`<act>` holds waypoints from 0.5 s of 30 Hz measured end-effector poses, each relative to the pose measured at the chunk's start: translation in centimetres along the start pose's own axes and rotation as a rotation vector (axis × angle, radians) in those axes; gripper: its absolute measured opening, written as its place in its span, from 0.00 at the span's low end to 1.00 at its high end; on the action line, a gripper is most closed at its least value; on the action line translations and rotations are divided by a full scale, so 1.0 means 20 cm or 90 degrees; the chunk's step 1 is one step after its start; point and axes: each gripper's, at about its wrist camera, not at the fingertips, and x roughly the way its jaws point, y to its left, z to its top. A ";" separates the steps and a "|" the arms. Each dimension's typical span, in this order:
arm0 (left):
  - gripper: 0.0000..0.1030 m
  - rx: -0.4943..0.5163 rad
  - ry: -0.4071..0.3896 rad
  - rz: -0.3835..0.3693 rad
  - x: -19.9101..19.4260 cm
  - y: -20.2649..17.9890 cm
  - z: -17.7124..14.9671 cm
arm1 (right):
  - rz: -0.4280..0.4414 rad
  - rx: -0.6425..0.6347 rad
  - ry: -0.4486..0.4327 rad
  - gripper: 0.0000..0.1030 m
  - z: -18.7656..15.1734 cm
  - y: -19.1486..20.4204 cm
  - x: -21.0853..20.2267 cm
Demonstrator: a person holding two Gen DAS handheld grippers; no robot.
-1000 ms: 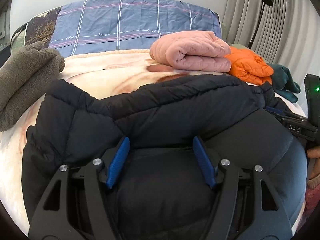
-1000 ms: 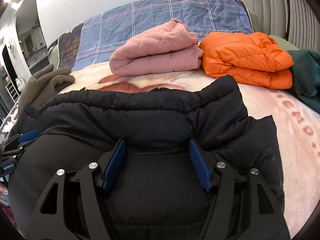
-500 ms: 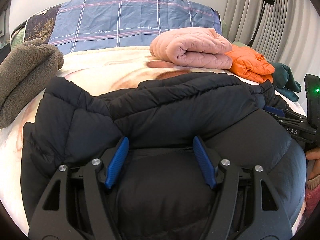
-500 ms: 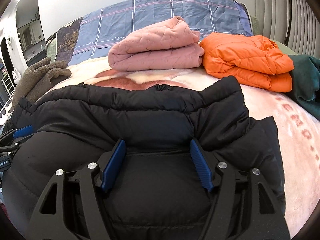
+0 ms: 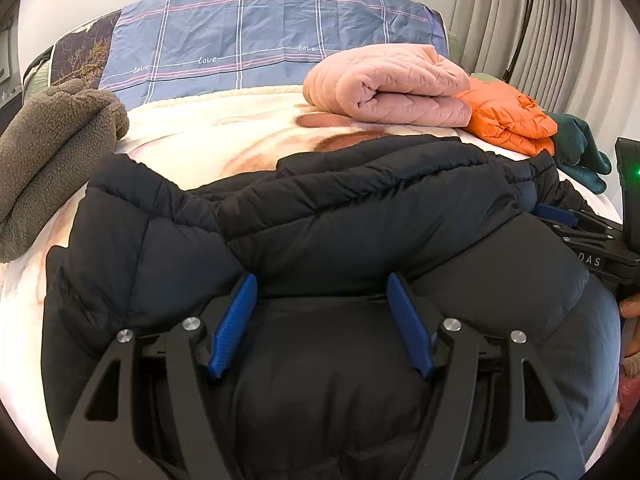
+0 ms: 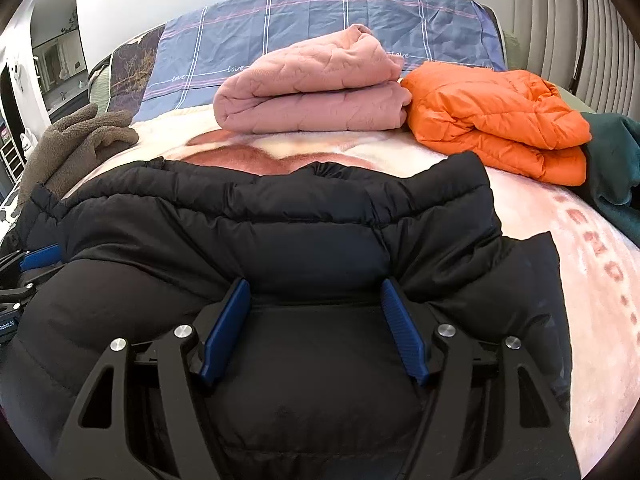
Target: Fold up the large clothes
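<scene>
I have both tongs pressed into the black puffer jacket (image 5: 360,216), which lies across the near edge of the bed (image 6: 580,240), its far half doubled back toward me. My left gripper (image 5: 322,322) and right gripper (image 6: 314,326) stand about two-thirds open, each with a thick roll of the padded fabric bulging between the blue pads; I cannot tell whether the pads truly bite it. Over the last second almost nothing has shifted: the jacket sits where it was and the jaws barely widened, so the fold seems paused mid-way. Toward the far edge rest the folded pink jacket (image 6: 312,96) and orange jacket (image 6: 496,116)
</scene>
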 end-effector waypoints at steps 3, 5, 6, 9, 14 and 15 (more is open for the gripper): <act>0.67 0.000 0.000 0.000 0.00 0.00 0.00 | 0.000 0.002 -0.005 0.67 0.00 0.00 0.00; 0.67 0.000 0.000 0.000 0.00 0.00 0.00 | 0.001 0.005 -0.008 0.67 0.00 0.00 0.00; 0.67 0.000 0.000 0.000 0.00 0.00 0.00 | 0.003 0.007 -0.009 0.67 -0.01 -0.01 0.00; 0.67 -0.003 0.001 -0.003 0.00 0.00 0.00 | 0.006 0.010 -0.011 0.67 0.00 -0.01 0.00; 0.67 -0.003 -0.003 -0.004 -0.01 0.00 0.01 | 0.010 0.013 -0.013 0.67 -0.01 -0.02 -0.01; 0.67 -0.003 -0.005 -0.001 -0.01 0.00 0.01 | 0.012 0.014 -0.013 0.67 0.00 -0.02 -0.01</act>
